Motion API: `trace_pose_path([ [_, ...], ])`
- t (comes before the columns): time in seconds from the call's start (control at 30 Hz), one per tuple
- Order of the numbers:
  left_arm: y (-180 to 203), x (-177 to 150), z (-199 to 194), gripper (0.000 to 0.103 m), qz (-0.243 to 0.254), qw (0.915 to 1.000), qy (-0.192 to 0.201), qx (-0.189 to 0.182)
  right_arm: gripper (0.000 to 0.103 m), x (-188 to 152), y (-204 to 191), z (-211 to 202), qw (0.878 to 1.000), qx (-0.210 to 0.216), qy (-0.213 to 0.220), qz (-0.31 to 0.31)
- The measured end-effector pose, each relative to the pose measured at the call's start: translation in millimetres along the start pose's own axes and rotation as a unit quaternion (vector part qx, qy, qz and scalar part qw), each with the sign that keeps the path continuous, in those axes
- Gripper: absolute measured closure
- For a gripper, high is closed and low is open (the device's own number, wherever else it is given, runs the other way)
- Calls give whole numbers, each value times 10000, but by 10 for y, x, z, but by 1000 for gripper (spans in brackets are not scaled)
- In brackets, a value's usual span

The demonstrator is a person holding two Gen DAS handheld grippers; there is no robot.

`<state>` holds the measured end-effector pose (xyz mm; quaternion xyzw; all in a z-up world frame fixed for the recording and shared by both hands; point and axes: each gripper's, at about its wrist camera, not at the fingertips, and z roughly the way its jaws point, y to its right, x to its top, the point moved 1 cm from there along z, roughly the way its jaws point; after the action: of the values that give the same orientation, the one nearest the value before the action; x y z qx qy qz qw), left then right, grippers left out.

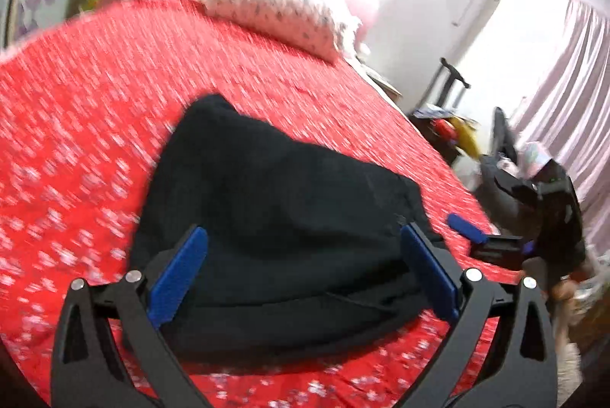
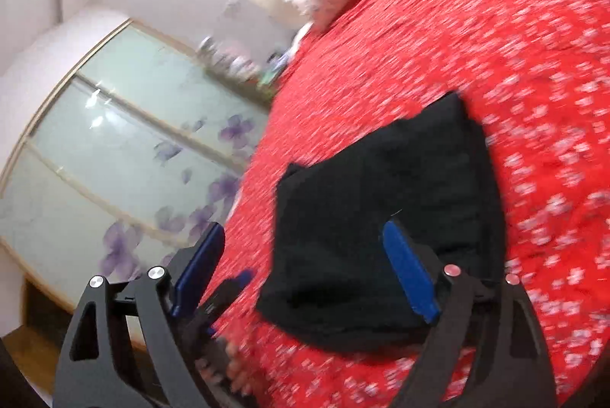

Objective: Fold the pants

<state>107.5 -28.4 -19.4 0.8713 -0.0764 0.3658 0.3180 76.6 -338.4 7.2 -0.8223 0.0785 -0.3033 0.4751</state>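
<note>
On the red bedspread (image 1: pixel 95 110) the black pants (image 1: pixel 274 217) lie folded into a compact bundle just ahead of the left gripper (image 1: pixel 305 274) and right gripper (image 2: pixel 301 278), both spread wide and empty, so the folding looks nearly done, needing only a final tidy or retreat.

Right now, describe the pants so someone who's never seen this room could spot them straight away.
Find the bed with the red flowered bedspread. Near its front edge, away from the pale pillow, lies a folded bundle: the pants. They are plain black, the only dark, unpatterned thing on that red cover.
</note>
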Motion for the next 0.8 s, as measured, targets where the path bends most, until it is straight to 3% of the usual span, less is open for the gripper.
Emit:
trace_pose_path([
  [0.07,-25,-53,107,2,-63,9994,-298,-151,12,-63,-37,143,9989,-109,-437,-159],
  [0.1,-22,-99,174,2,-10,9988,-487,-90,12,-116,-14,231,9957,-593,-677,-241],
  [0.17,34,-185,310,2,425,9953,-838,217,19,-196,78,336,9909,-923,-942,-251],
  [0.23,148,-271,335,2,964,9897,-906,542,20,-223,31,322,9888,-1044,-958,-467],
  [0.3,195,-248,274,3,1009,9894,-846,613,19,-197,-105,234,9891,-1013,-814,-688],
  [0.37,161,-80,171,3,757,9941,-683,365,19,-120,-220,49,9911,-880,-343,-939],
  [0.4,117,41,127,2,628,9959,-552,340,19,-11,-229,-91,9910,-911,85,-979],
  [0.47,-25,345,125,2,421,9973,-408,433,18,150,-128,-226,9889,-1115,501,-846],
  [0.53,-170,653,239,2,302,9966,-481,593,18,285,75,-250,9847,-1515,620,-592],
  [0.63,-448,1140,611,2,-88,9937,-904,660,18,385,359,-215,9733,-2168,677,-343],
  [0.8,-615,1544,1064,5,-99,9860,-1287,1057,18,496,551,-8,9703,-2330,573,-303],
])
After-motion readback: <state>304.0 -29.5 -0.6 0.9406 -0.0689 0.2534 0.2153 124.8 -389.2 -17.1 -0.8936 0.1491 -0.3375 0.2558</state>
